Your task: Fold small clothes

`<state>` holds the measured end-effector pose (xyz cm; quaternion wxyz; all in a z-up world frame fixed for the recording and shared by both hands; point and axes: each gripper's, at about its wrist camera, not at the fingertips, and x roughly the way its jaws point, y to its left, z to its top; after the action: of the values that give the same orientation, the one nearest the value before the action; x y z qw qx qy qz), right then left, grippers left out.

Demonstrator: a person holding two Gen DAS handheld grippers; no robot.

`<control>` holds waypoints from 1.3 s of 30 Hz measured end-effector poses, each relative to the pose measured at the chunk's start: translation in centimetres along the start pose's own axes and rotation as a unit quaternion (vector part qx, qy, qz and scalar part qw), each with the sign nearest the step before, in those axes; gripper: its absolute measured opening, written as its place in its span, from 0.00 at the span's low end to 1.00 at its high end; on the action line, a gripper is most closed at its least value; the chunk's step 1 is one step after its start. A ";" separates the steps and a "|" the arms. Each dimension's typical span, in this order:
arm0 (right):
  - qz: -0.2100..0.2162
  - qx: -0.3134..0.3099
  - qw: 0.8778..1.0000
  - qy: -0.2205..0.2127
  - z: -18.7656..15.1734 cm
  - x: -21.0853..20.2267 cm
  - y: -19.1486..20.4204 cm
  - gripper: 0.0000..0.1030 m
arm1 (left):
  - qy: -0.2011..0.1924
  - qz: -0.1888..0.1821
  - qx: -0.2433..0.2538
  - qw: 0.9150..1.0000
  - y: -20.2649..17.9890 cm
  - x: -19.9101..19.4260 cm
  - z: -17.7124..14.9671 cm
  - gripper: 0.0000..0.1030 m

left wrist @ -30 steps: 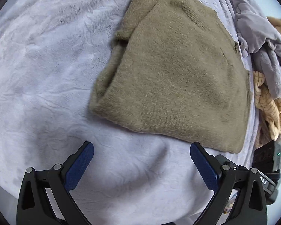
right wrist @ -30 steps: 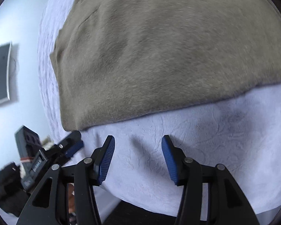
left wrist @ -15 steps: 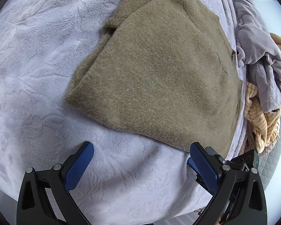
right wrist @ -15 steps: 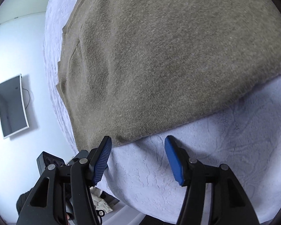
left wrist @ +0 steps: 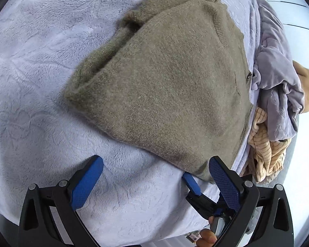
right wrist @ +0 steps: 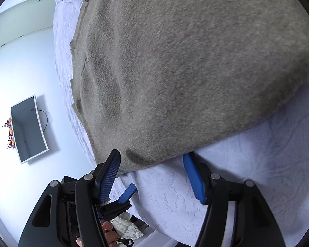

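An olive-brown knitted sweater (left wrist: 171, 86) lies folded on a pale lavender fleece blanket (left wrist: 31, 103). It fills most of the right wrist view (right wrist: 185, 61). My left gripper (left wrist: 154, 181) is open and empty, its jaws wide, at the sweater's near edge; its right finger is by the sweater's near corner. My right gripper (right wrist: 154, 173) is open, its jaws straddling the sweater's near hem and corner without closing on it. The other gripper's blue fingertip (left wrist: 190, 182) shows in the left wrist view, and likewise in the right wrist view (right wrist: 128, 192).
A lavender garment (left wrist: 278, 82) and a striped peach cloth (left wrist: 265, 150) lie bunched at the bed's right edge. A wall-mounted screen (right wrist: 27, 128) hangs on the white wall beyond the bed. White fabric (right wrist: 127, 229) lies on the floor below.
Both grippers have moved closer to the sweater's near edge and toward each other. The right gripper's jaws now reach the hem. Both stay open.
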<state>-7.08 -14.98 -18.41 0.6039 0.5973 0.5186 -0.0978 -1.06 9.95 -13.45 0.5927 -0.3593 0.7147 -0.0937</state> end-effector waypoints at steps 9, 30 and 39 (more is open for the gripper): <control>0.061 0.002 0.998 -0.033 0.3 -0.4 1.9 0.09 | -0.006 -0.009 0.000 1.000 -0.8 0.6 -0.3 1.00; -0.151 -0.237 0.958 0.051 -0.5 -3.2 10.1 0.26 | -0.204 0.266 0.360 0.871 -10.4 0.2 -2.2 0.16; -0.212 -0.385 0.882 0.170 2.5 4.9 25.8 0.89 | -0.228 0.349 0.534 0.735 -11.5 2.6 -6.6 0.16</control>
<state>15.41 -7.73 -6.71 0.6536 0.2008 0.7245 0.0870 -2.57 -1.96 -7.23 0.8234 0.2806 0.4660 -0.1616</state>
